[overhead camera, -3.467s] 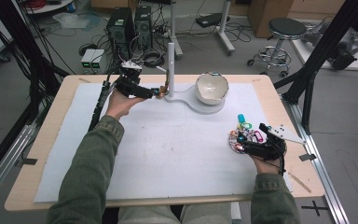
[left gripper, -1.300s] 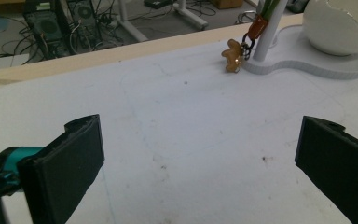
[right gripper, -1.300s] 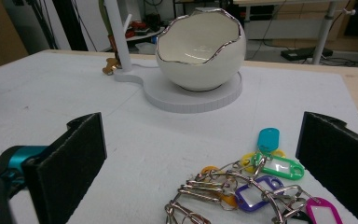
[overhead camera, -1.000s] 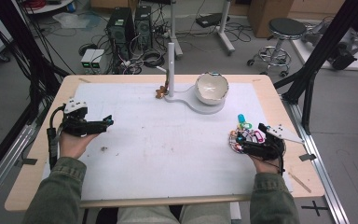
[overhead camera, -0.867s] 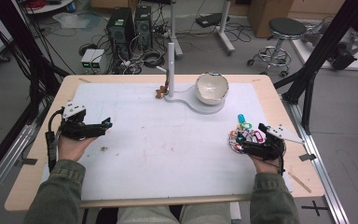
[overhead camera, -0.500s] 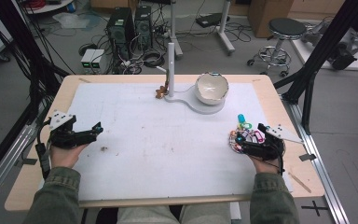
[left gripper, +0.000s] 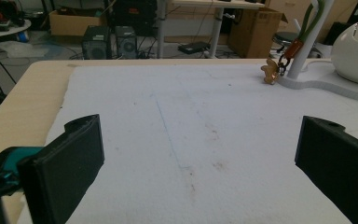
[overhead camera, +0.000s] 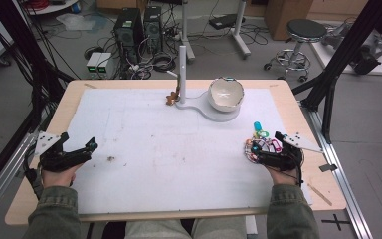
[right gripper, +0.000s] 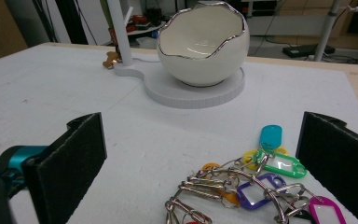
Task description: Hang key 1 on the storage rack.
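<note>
Since the earlier frames the left tool (overhead camera: 90,145) has pulled back from the stand at the far edge of the tabletop (overhead camera: 298,107) to the near left corner, leaving a small brass-coloured charm (overhead camera: 171,99) hanging at the post (overhead camera: 182,74). From above, the right tool (overhead camera: 252,151) sits at the right edge, touching the bunch of key rings with coloured tags (overhead camera: 259,143). An egg-shaped bowl (overhead camera: 225,93) stands on the white base beside the post.

Looking along the left tool (left gripper: 196,163), its jaws stand wide apart over bare white mat, with nothing between them. The charm (left gripper: 270,72) dangles from a clip at the post (left gripper: 307,42), well apart from this tool.

Looking along the right tool (right gripper: 200,163), its jaws also stand wide apart, and the key rings (right gripper: 251,186) lie on the mat between and just ahead of them, not gripped. The bowl (right gripper: 204,42) sits beyond, empty as far as I can see.

My reading: one item is hung, which looks finished. The pile of rings is untouched and seems to be what is left; whether they go on the post or into the bowl I cannot tell.
</note>
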`<state>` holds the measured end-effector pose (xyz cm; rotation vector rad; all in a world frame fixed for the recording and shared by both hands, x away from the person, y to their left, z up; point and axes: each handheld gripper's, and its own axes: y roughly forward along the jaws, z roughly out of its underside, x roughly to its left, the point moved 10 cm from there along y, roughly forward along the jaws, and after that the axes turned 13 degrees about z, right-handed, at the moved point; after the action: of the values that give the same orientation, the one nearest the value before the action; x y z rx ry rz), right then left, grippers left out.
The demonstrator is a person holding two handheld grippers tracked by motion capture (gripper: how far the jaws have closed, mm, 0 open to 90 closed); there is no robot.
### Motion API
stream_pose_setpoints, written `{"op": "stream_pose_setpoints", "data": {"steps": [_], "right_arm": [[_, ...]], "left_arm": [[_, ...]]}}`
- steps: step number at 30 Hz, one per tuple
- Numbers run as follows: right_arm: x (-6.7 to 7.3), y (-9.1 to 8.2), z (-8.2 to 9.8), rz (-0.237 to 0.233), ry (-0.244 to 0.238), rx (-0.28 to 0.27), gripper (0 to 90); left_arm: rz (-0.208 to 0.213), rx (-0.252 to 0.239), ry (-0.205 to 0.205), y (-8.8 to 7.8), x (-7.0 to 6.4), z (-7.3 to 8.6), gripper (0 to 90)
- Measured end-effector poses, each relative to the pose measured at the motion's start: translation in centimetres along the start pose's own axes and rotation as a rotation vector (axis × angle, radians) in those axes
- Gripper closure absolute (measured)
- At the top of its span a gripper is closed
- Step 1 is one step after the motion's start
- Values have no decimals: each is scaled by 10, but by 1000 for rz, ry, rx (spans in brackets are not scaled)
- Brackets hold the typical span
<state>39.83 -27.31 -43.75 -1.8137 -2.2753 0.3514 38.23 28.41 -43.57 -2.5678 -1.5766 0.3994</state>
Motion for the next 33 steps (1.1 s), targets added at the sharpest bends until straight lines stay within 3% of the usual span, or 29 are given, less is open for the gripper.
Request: {"op": "stream_pose_setpoints", "data": {"steps": [8, 18, 25, 33], "right_arm": [[0, 0, 0, -2, 2, -1, 8], [1, 1, 0, -2, 0, 9, 7], [2, 4, -3, -12, -1, 27, 7], [1, 10, -1, -7, -38, 77, 8]], "left_arm": [[-22, -15, -36, -10, 3, 7, 16], [-27, 4, -17, -19, -2, 14, 16], [-34, 14, -37, -23, 2, 18, 16], [-26, 18, -40, -21, 2, 19, 16]]}}
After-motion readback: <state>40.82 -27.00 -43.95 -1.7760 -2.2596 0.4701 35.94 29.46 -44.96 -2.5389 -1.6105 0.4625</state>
